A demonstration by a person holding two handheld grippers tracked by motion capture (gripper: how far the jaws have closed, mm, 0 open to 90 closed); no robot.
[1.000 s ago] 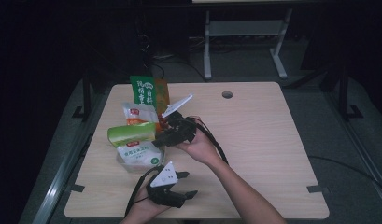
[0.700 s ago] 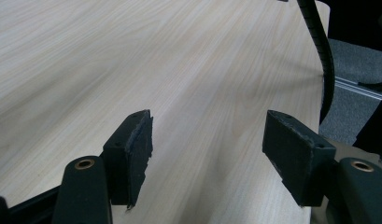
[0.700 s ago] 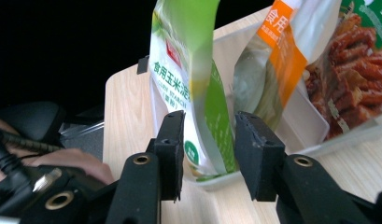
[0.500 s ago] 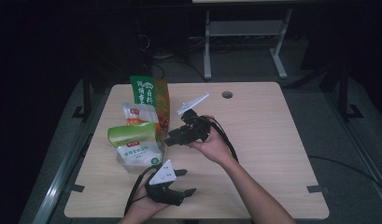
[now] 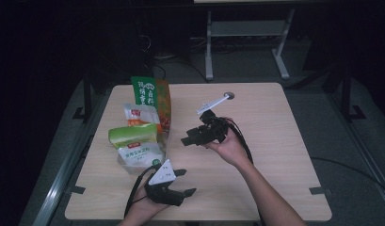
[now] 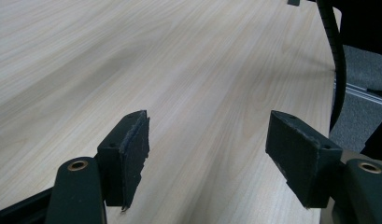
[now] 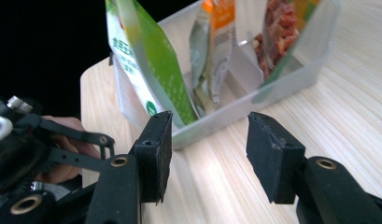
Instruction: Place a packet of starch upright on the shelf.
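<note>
A clear plastic bin (image 5: 126, 162) at the table's left holds upright snack bags: a tall green and orange one (image 5: 150, 96), a white and orange one (image 5: 139, 115), and a light green one (image 5: 132, 136). My right gripper (image 5: 188, 138) hovers open just right of the bin, jaws pointing at it with nothing between them. In the right gripper view the bin wall (image 7: 254, 100) and the green bag (image 7: 151, 60) lie just beyond my open right gripper (image 7: 209, 123). My left gripper (image 5: 186, 182) rests open near the front edge, over bare wood (image 6: 207, 158).
The wooden table (image 5: 284, 155) has a round cable hole (image 5: 228, 95) at the back. A black cable (image 6: 331, 46) trails off at the right of the left gripper view. The person's left hand and gripper (image 7: 34, 149) sit close at the left of the right gripper view.
My right gripper has drawn back to the right, away from the bin and its bags, staying open. The left gripper has stayed in place.
</note>
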